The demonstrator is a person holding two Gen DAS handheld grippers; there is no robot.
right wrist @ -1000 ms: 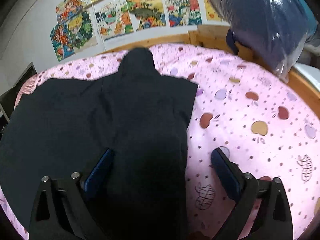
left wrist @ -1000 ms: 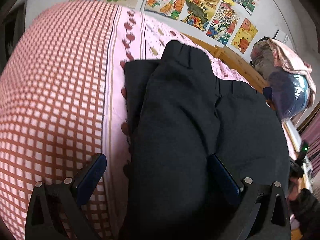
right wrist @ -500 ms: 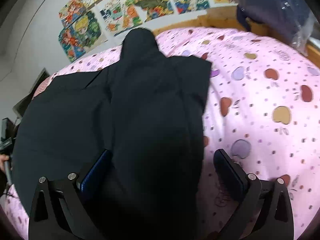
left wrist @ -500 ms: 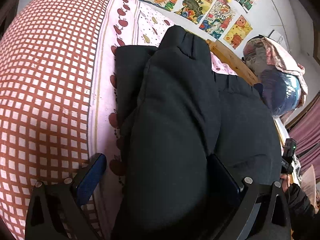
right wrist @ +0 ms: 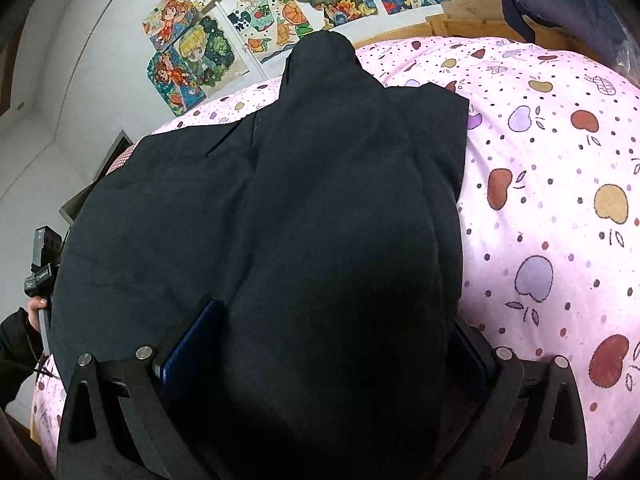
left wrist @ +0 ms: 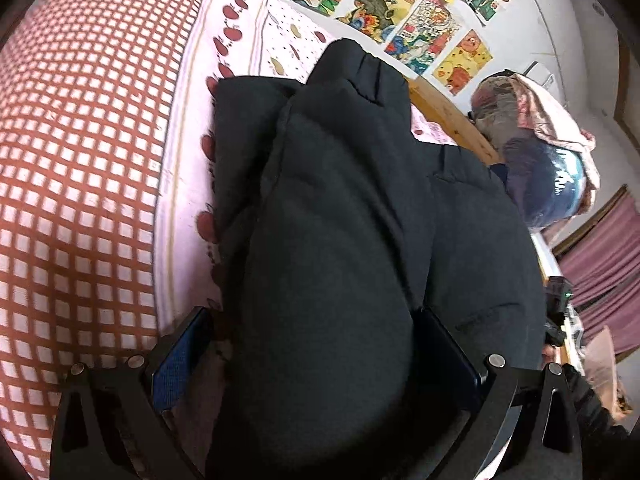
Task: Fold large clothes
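Left wrist view shows the left gripper [left wrist: 312,364] wide open astride the black jacket [left wrist: 340,240]; the right gripper [right wrist: 324,344] too, probably to flatten the fold.

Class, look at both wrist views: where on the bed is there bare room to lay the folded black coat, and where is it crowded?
Free: the pink apple-print sheet right of the black coat, up to the wooden bed frame; also the red checked cover on the coat's other side. Crowded: the middle, under the coat, and the corner by the plastic-wrapped bundle.
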